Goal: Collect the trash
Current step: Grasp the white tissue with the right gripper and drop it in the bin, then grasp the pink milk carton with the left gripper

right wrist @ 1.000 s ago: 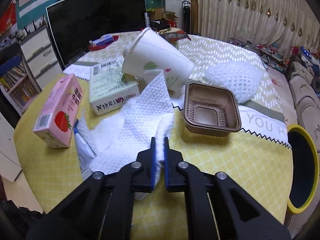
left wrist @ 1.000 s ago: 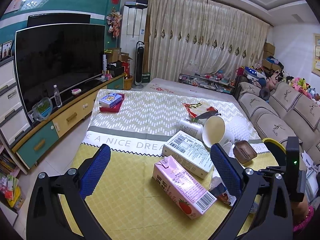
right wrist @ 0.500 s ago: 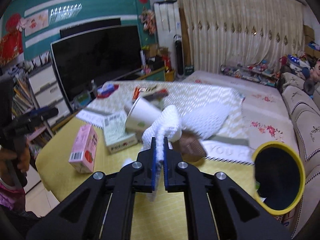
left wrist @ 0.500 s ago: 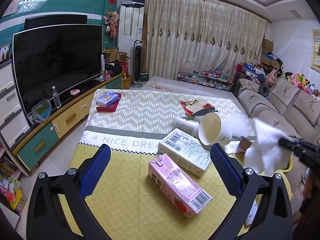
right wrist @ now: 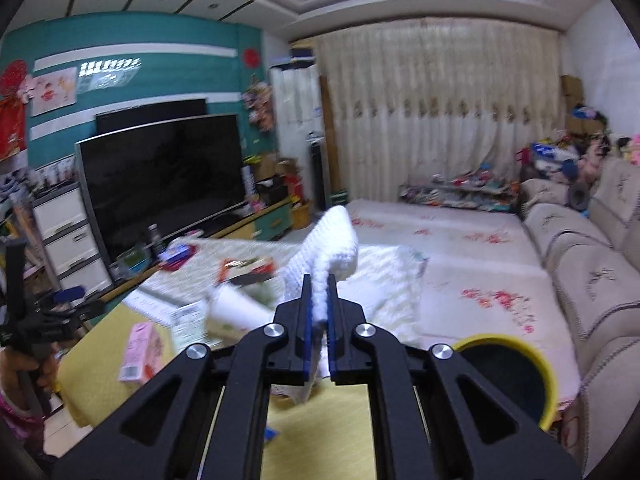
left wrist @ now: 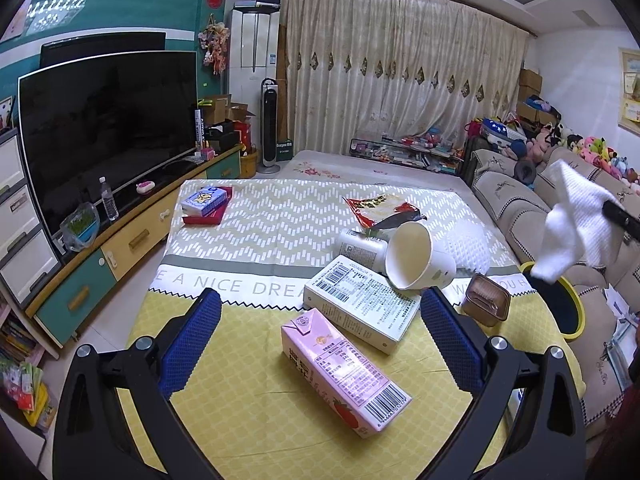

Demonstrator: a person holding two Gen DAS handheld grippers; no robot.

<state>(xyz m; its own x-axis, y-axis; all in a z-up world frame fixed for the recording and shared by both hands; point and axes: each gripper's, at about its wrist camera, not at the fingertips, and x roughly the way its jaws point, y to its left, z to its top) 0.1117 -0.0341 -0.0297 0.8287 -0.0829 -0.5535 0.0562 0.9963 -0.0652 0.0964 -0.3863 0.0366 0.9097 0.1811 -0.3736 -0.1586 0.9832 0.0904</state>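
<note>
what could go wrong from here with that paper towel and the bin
1. The paper towel is pinched by only a small part in the right gripper; loose folds drape both ways and could catch on the yellow-rimmed bin rim rather than fall in.
2. The bin sits low beside the table, off to the gripper's right, so an early release might land on the floor.
3. The paper cup lies tipped on its side and may roll.

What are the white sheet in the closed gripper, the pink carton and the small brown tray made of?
The white sheet looks like soft embossed paper towel: dimpled and limp. The pink carton looks like coated paperboard, with printed, faintly glossy faces and sharp folds. The small brown tray is probably thin moulded plastic, with a smooth ribbed wall.
</note>
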